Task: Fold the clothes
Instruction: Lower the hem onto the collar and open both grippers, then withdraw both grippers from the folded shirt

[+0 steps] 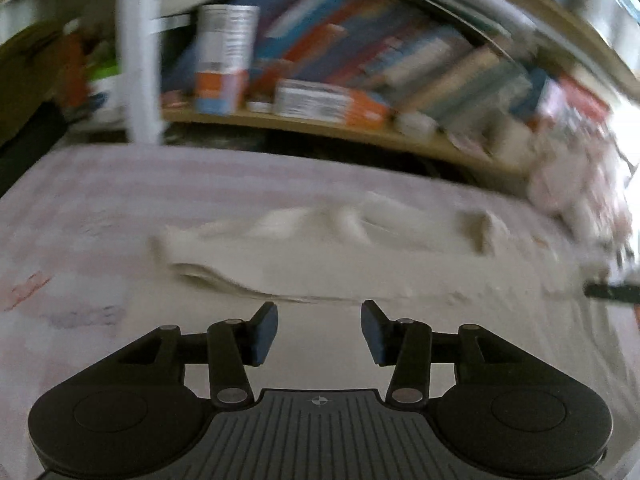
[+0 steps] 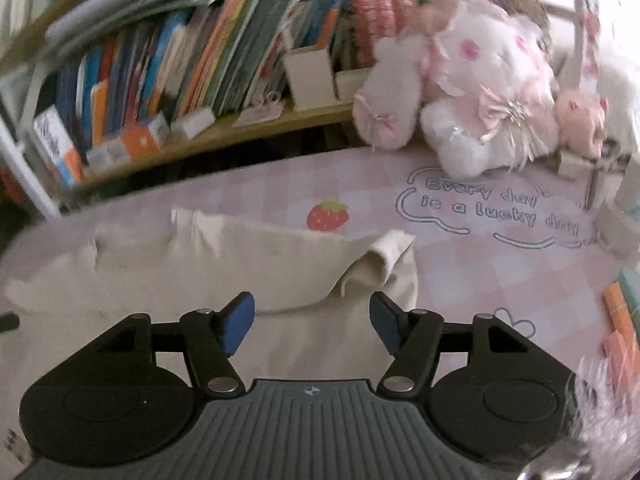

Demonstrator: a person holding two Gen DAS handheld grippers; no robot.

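**Both tongs open above a cream garment on the pink desk**

The left tongs (image 1: pixel 319 330) stand with their blue pads apart and nothing between them, poised over the near part of the cream garment (image 1: pixel 320 248). The right tongs (image 2: pixel 312 322) gape wider, also empty, above the same garment (image 2: pixel 248 264), whose corner (image 2: pixel 384 256) lies bunched and turned over just ahead of the right pad. The garment lies rumpled across the near half of the desk (image 2: pixel 480 264), on a pink checked cover printed with a strawberry (image 2: pixel 328 215) and lettering. Beyond it, a plush toy (image 2: pixel 472 92) sits at the far right edge. A bookshelf (image 2: pixel 168 64) packed with leaning books runs behind the desk; the left view is blurred.
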